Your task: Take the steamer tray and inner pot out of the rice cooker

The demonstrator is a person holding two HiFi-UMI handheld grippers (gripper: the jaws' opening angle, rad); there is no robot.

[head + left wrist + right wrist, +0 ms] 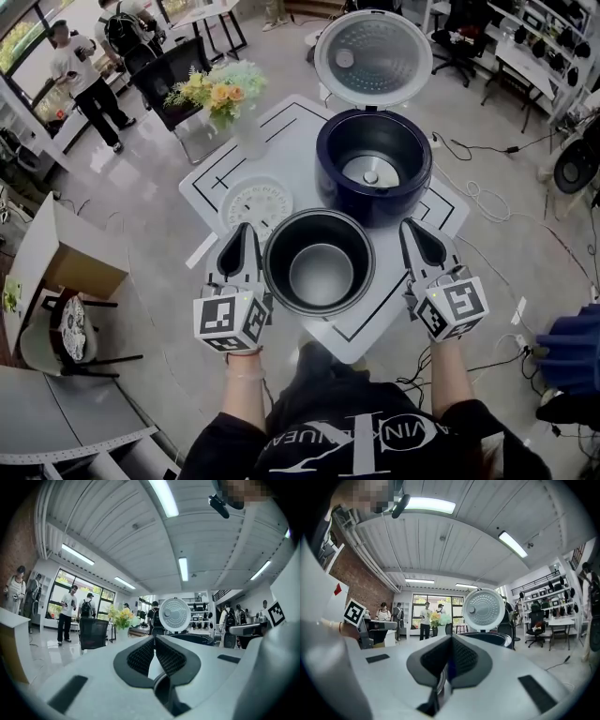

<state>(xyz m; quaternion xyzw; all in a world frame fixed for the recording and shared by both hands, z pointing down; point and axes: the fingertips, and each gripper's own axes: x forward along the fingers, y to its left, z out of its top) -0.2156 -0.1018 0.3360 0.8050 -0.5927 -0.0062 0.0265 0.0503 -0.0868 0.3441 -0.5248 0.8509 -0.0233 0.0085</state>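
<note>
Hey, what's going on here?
A person holds a gripper in each hand, the left gripper and right gripper flanking the inner pot, which seems to stand on the table in front of the open, empty rice cooker. Both grippers are shut on nothing. The steamer tray lies on the table, left of the cooker.

White black-lined table [295, 141] before me carried the navy rice cooker [375, 212], lid up. Steamer tray [253, 202] lay left of it, flower vase [247, 136] behind, inner pot [319, 274] nearest me.
</note>
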